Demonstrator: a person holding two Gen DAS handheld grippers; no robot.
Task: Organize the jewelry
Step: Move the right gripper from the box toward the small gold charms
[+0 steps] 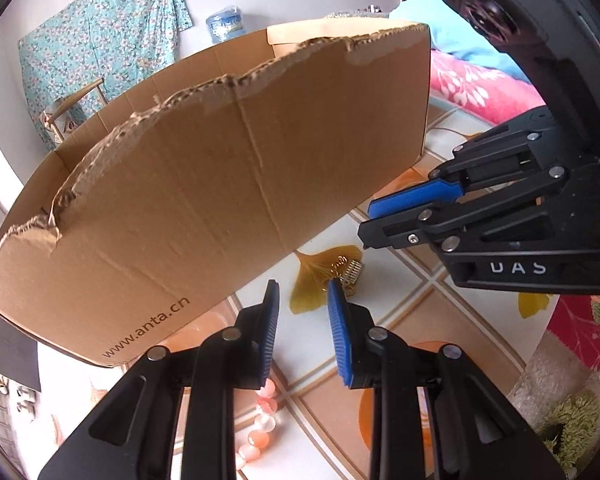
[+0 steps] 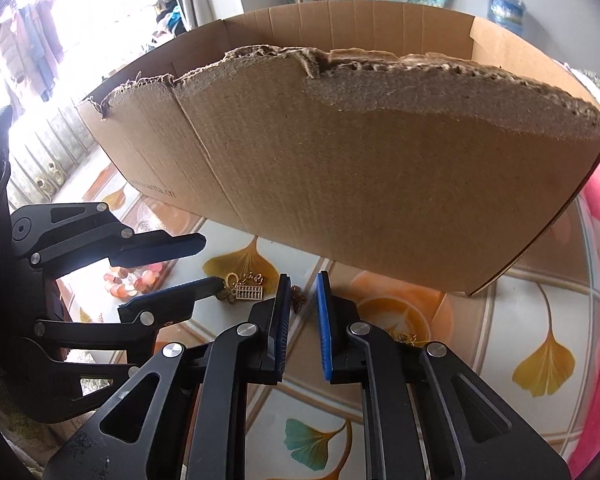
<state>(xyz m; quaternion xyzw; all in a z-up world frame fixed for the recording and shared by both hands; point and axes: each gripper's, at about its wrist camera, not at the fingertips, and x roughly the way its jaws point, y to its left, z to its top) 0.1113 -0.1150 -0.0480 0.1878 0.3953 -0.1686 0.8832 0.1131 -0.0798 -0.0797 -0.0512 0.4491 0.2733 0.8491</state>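
Both claws sit low over the bench (image 2: 500, 320), right in front of the torn cardboard box (image 1: 219, 168).

Left claw (image 1: 303, 292): narrow gap, nothing between the pads. One fingertip (image 1: 336, 292) is just beside the gold charm cluster (image 1: 346, 274); can't tell if it touches.

Right claw (image 2: 303, 286): also narrowly parted, not clamped on anything. The small butterfly charm (image 2: 298, 299) lies on the bench in the gap at its tips, with no pad pressing on it.

The pink bead bracelet (image 1: 259, 428) lies on the bench under the left claw, untouched.

Handling, my read:
- Charms look like thin metal: very light, stiff, flat and slick on this glossy top. They will likely skate away if nudged from one side.
- Butterfly: pinch across the wings from both sides, tips almost on the surface, close slowly.
- Gold cluster: several pieces linked by small rings, so it will dangle and swing. Grab the chunkiest piece, the abacus-like bar, not a ring.
- Bracelet: floppy strand of round beads, rolls easily. Pinch across one bead or the strand between two and expect the rest to hang.

The box is open-topped and nearest, so it is the likely drop point.
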